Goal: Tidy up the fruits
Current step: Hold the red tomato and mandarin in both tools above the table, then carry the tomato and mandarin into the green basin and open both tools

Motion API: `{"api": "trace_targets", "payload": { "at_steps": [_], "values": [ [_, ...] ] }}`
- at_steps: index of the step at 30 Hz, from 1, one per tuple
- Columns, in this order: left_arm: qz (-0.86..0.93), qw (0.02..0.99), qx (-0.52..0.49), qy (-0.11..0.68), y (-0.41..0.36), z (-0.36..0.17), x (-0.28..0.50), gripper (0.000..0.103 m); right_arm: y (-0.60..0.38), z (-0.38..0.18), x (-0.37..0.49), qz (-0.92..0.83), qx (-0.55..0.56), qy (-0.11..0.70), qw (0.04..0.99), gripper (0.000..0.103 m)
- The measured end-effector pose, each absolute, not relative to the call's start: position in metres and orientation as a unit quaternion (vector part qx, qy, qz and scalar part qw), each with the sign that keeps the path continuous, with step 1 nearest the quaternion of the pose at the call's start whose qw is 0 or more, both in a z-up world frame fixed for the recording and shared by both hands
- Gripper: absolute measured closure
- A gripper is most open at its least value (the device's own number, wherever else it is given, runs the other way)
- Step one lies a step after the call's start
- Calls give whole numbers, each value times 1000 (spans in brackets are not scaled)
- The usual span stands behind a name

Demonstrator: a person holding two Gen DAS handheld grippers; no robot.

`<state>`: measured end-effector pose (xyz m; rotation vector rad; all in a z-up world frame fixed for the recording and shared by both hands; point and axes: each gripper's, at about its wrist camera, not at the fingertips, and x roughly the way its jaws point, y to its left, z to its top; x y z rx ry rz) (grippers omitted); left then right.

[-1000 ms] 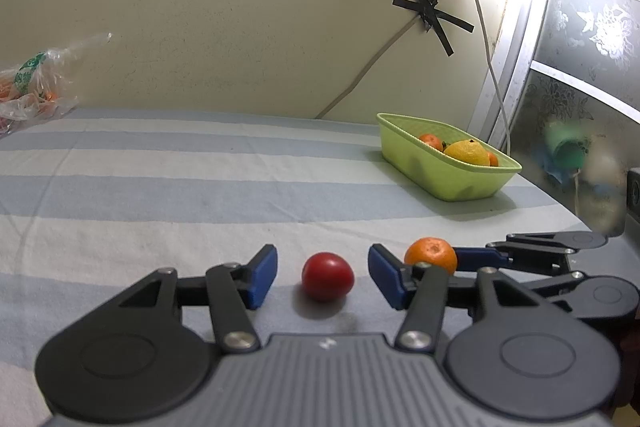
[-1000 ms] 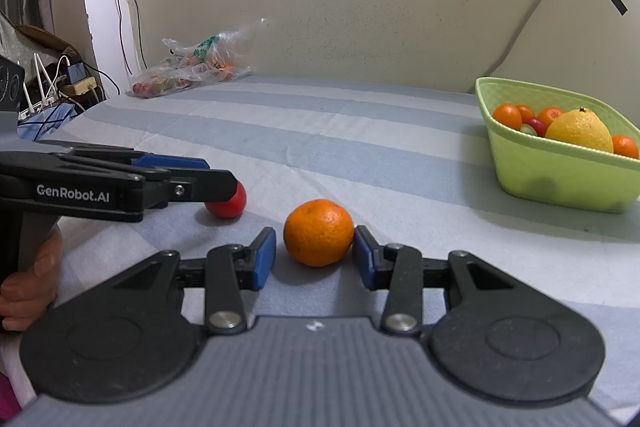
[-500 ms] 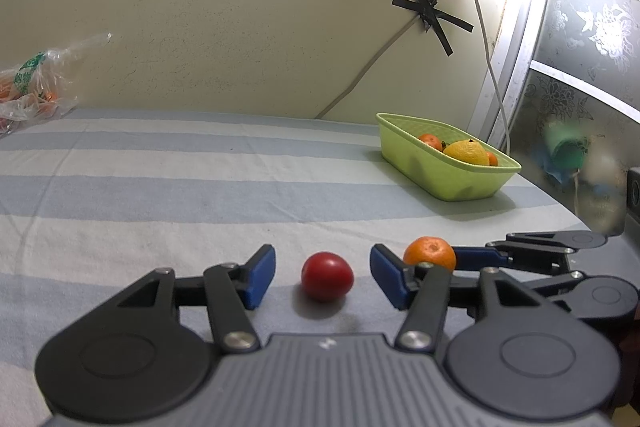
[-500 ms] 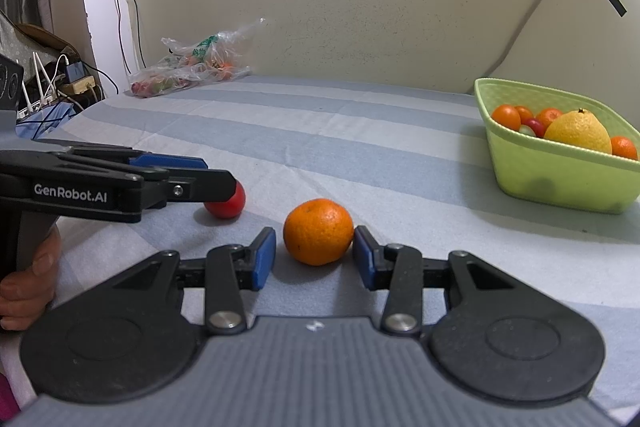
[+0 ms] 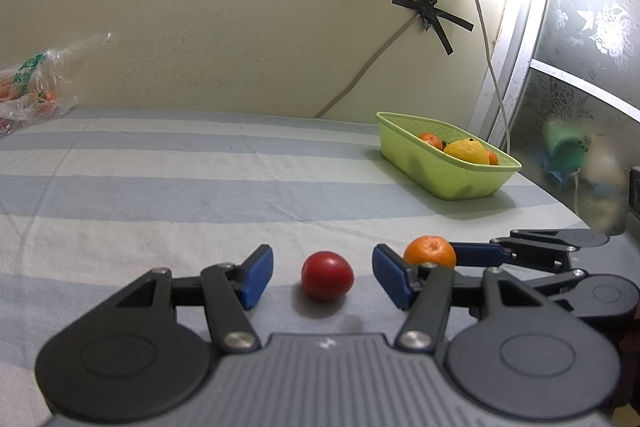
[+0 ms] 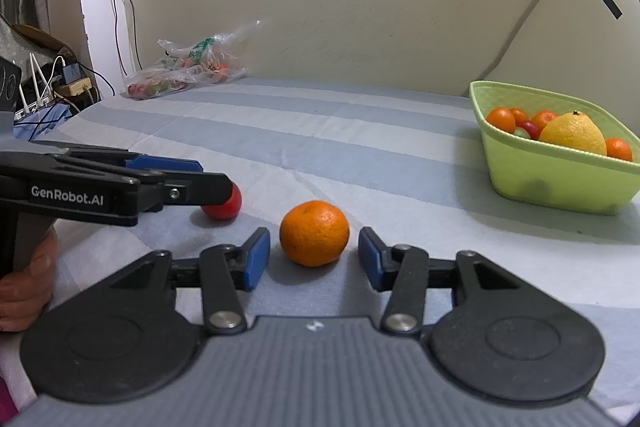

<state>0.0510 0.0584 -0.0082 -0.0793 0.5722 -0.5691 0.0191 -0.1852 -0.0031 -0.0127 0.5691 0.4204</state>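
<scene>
Bedsheet (image 6: pixel 360 155): mandarin (image 6: pixel 314 233) between jaws (untouched)

Bed (image 6: pixel 360 147), covered by a cloth sheet in broad pale-blue and white stripes, set against a cream wall.
Lying directly on it:
- round red fruit (image 5: pixel 327 275), near edge;
- round orange mandarin (image 6: pixel 314 233), just beside the red fruit, apart from it;
- lime-green plastic basket (image 6: pixel 560 179), far right, holding fruit;
- clear crumpled plastic bag (image 6: pixel 188 71), far left, by the wall.

Right tongs (image 6: pixel 314 259) opening, pads clear of the orange (image 6: pixel 314 233) between them; green basket (image 6: pixel 560 183) far right
</scene>
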Motion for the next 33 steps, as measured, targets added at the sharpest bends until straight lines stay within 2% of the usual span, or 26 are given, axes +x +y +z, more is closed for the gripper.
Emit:
{"api": "trace_targets", "payload": {
  "at_steps": [33],
  "values": [
    [-282, 917, -36, 281, 58, -10, 51, 42, -185, -2, 17, 200, -11, 276, 940, 48]
  ]
}}
